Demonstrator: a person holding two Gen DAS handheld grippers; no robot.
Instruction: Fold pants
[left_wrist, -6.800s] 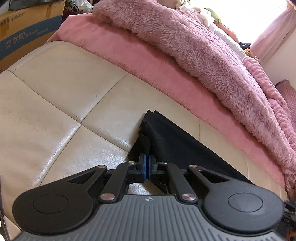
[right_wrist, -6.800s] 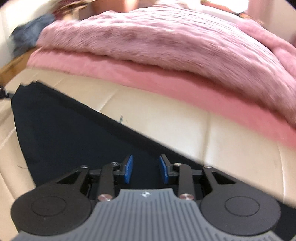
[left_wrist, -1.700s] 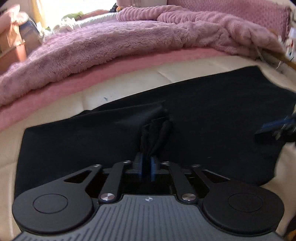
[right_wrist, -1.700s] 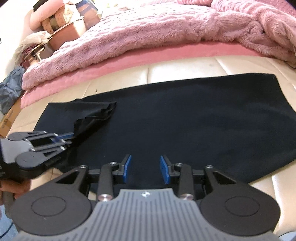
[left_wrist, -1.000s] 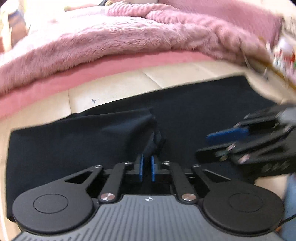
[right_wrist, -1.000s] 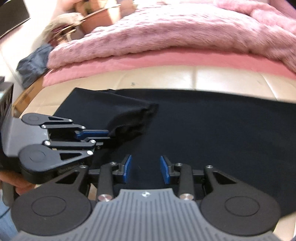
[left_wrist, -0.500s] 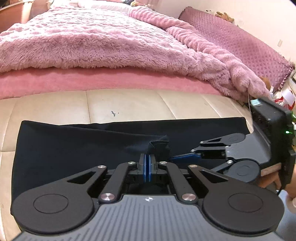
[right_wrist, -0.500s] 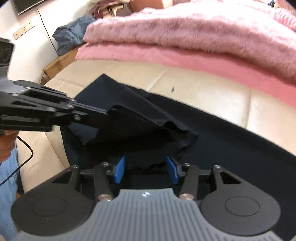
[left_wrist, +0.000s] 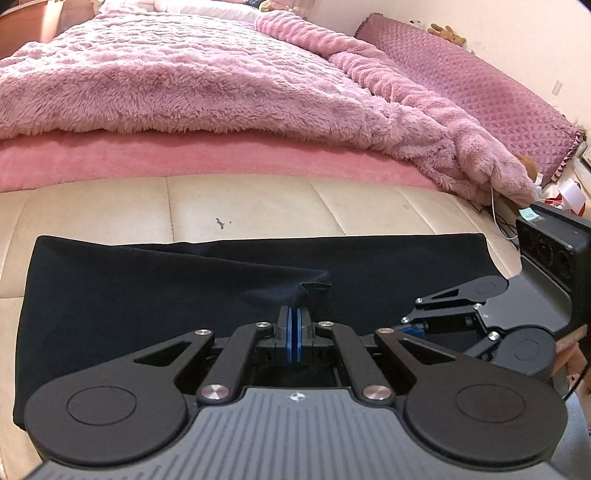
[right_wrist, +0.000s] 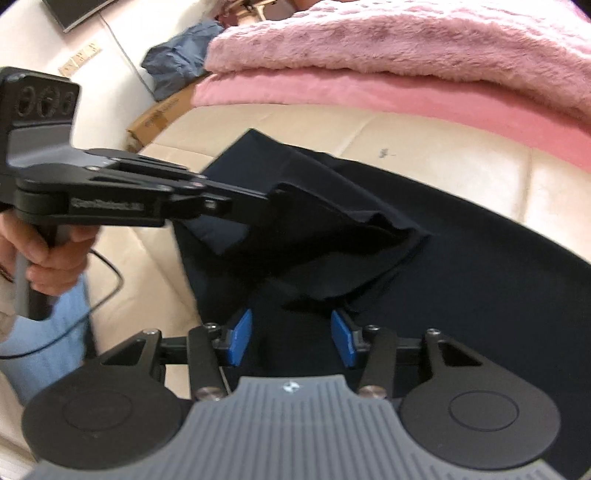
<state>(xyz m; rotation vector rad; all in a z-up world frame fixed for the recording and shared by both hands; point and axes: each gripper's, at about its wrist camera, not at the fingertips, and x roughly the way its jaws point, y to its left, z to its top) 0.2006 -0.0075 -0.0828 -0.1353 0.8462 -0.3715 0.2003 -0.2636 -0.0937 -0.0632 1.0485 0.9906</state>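
One pair of black pants (left_wrist: 155, 295) here, spread lengthwise across the cream leather bench (left_wrist: 258, 206) at the foot of the bed, and one end of the cloth is lifted and drawn over the rest. That raised flap (right_wrist: 332, 236) hangs in a loose fold above the flat layer.

Two grippers in play. The left gripper (left_wrist: 294, 334) has its blue pads pressed right together, with a small tuft of the black fabric (left_wrist: 314, 291) pinched and standing up just past the tips. In the right wrist view it reaches in from the left, nearly level, its fingers buried in the edge of that lifted flap. One hand (right_wrist: 44, 254) wraps the handle below it, and a thin black cable (right_wrist: 107, 291) loops down from there.

The right gripper (right_wrist: 291, 341) angles down over the pants, jaws roughly halfway apart. They have just been opening; dark cloth lies beneath and between the blue pads (right_wrist: 240, 339), but the pads are not pressing on it. From the left wrist view it sits off to the right, close beside the left gripper, low over the near edge of the pants.

Beyond the bench: one pink sheet (left_wrist: 184, 158), one fluffy mauve blanket (left_wrist: 203, 85) heaped on top, one quilted purple headboard cushion (left_wrist: 480, 85) at the far right. One crumpled blue garment (right_wrist: 177, 62) sits on a cardboard box (right_wrist: 159, 114) at the bed's far left.
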